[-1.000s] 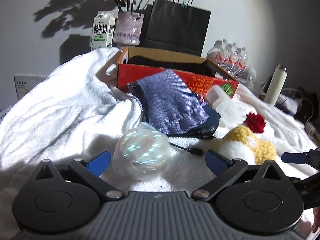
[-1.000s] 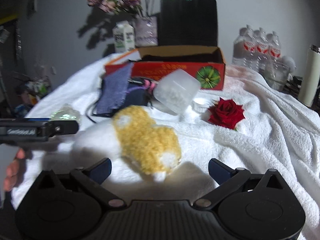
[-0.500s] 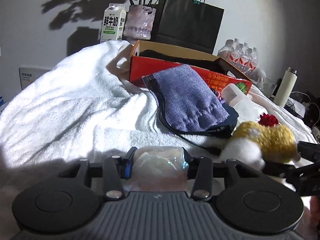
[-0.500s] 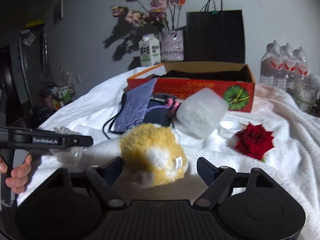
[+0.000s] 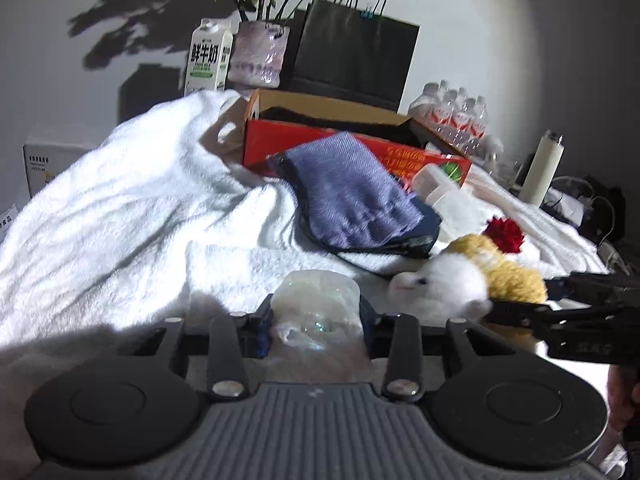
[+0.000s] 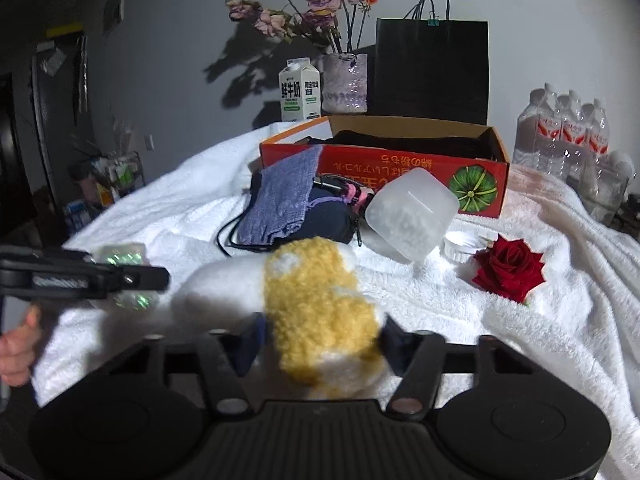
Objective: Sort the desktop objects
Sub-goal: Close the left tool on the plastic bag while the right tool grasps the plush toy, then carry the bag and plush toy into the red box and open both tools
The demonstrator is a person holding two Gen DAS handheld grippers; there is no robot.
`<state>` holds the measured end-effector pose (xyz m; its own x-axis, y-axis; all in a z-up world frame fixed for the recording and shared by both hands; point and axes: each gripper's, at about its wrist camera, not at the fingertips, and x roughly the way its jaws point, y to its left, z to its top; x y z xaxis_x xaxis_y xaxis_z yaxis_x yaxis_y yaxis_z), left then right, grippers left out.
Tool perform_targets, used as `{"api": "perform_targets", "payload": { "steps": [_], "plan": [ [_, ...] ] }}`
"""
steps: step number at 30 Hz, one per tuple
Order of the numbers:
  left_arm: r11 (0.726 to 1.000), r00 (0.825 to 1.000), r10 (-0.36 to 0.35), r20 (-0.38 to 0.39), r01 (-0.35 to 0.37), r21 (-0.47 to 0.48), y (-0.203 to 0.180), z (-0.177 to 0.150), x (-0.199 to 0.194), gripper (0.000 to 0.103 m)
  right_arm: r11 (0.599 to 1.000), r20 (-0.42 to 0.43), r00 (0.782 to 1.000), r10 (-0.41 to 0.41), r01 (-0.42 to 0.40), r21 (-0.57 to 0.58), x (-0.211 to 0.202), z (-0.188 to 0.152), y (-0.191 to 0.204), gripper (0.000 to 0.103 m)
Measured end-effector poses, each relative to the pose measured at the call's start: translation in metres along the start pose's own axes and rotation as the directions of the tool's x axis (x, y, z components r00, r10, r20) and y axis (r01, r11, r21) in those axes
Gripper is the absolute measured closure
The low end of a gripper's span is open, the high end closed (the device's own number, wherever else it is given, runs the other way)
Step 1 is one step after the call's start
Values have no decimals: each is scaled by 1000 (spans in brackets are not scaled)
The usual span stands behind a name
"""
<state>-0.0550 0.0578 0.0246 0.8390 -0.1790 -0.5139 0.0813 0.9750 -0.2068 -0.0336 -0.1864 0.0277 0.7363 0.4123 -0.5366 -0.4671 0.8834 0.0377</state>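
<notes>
Pickup underway: your left gripper [image 5: 316,322] is closing on the iridescent ball [image 5: 318,312], your right gripper [image 6: 320,340] closing around the plush toy [image 6: 320,312], pads seemingly touching; next, lift both toward the red box [image 6: 400,168].

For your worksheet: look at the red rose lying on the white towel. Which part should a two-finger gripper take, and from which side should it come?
Probably the bloom itself. The red rose lies on the white towel with its petals up and little stem showing, only a green tip at its lower right. Come from above, from the open towel on its near side, clear of the small white lid at its left.

milk carton [image 5: 209,60] reading 鲜牛奶
</notes>
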Motion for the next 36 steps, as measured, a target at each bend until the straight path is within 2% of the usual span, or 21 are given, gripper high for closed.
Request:
{"api": "perform_targets", "payload": {
  "steps": [4,7,9,13,16,20,24,26,28,29,32,36],
  "plan": [
    [999,998,-23,55,25,-30,1,24,-20,64,999,60,998,-19,16,50,-26,13,0,58],
    [999,996,-51,71,51,2,3,55,-32,64,995,120,991,-62,52,86,-50,30,-12,58],
    [999,996,-42,78,40,31,3,76,-34,64,990,155,984,-83,65,122,-66,44,-25,58],
    [999,997,-38,62,39,1,8,117,-16,64,981,188,972,-139,109,161,-77,74,-53,59],
    [998,997,-59,40,60,-24,10,148,14,64,978,194,968,-156,124,166,-65,103,-73,59],
    [996,997,-72,-23,71,-51,10,196,76,64,972,182,968,-175,141,189,-27,149,-102,59],
    [1000,999,29,-38,-29,7,4,240,150,64,961,133,964,-231,205,185,42,202,-124,59],
    [998,996,59,-60,-57,40,1,259,193,64,958,101,963,-250,230,171,81,227,-131,59],
    [990,988,135,-74,-132,37,4,274,234,64,944,53,951,-305,295,149,126,249,-137,59],
    [986,982,169,-85,-169,5,8,279,251,64,936,32,943,-331,323,140,147,257,-139,59],
    [985,977,174,-126,-171,32,10,289,298,64,921,-32,930,-365,366,133,199,269,-148,60],
    [975,958,222,-183,-213,68,15,282,344,64,878,-97,881,-462,470,85,254,264,-153,60]
  ]
}}
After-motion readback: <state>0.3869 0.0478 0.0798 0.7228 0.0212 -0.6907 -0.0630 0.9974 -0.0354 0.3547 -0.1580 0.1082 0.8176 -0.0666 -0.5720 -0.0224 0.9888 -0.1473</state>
